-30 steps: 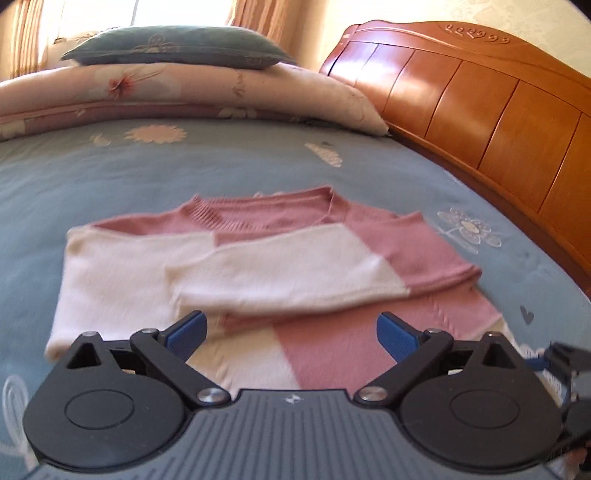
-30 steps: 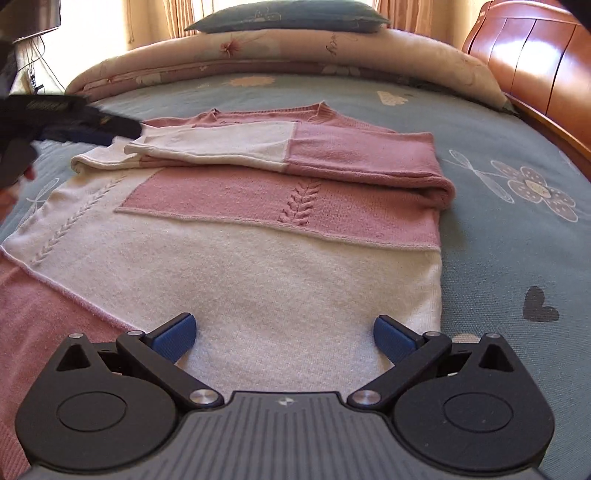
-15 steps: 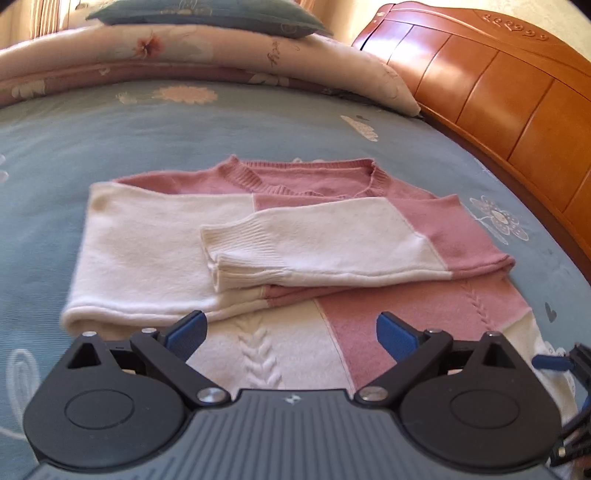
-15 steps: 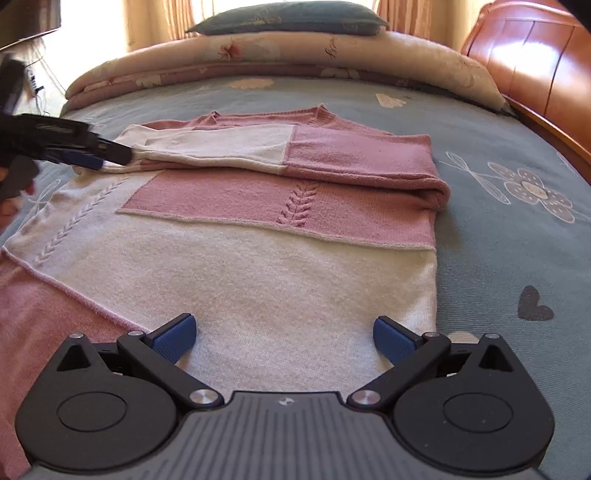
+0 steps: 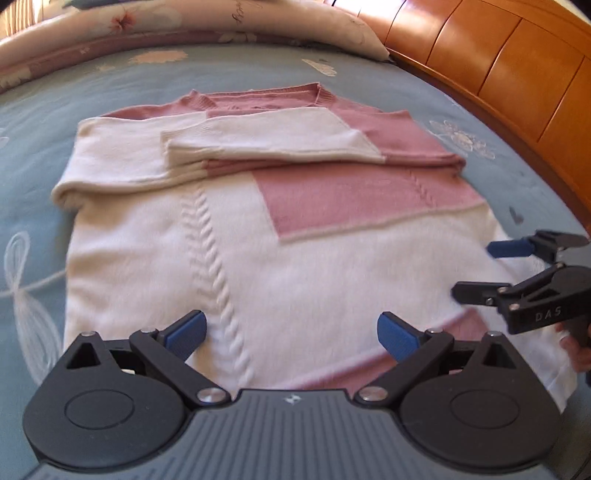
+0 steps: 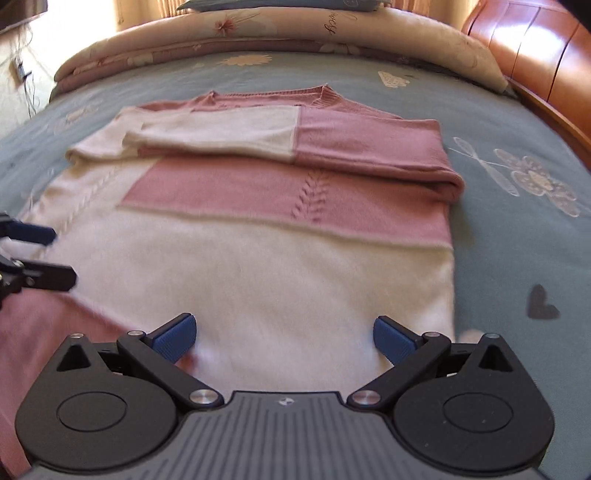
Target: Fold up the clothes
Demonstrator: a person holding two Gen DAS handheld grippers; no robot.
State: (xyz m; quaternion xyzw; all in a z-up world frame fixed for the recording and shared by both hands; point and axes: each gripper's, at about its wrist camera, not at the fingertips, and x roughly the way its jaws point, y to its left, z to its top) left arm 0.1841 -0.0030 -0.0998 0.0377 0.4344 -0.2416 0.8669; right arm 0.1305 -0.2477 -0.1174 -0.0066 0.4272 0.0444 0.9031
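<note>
A pink and cream knitted sweater (image 5: 295, 229) (image 6: 266, 236) lies flat on the blue bedspread, both sleeves folded across its chest. My left gripper (image 5: 291, 334) hangs open over the cream lower part near the hem, nothing between its blue pads. My right gripper (image 6: 284, 334) is also open above the hem on the sweater's right side. The right gripper (image 5: 480, 269) shows open at the right edge of the left wrist view. The left gripper (image 6: 55, 254) shows at the left edge of the right wrist view.
A blue flowered bedspread (image 6: 517, 229) surrounds the sweater. A rolled floral quilt (image 6: 280, 33) and a pillow lie at the far end. The wooden headboard (image 5: 509, 62) runs along the right side. A hand (image 5: 576, 350) holds the right gripper.
My left gripper has drawn back from the folded sleeves toward the hem, letting more of the sweater show. The right gripper has shifted slightly, staying open near the hem.
</note>
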